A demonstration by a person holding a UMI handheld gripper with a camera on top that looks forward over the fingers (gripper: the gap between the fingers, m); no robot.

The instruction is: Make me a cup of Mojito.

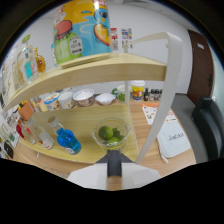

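Two pale wooden shelves fill the room ahead, on white supports. At far left stand bottles (27, 62); their labels are too blurred to read. A blue bottle (68, 140) sits on the lower shelf (85, 117), left of a glass bowl (111, 132) of limes (105, 132), just beyond the gripper (114, 167). Whether its fingers are parted cannot be told. Small bowls (82, 96) line the back. A colourful tub (82, 30) tops the upper shelf (100, 70), print unreadable. A dark chair (210, 125) stands at right.
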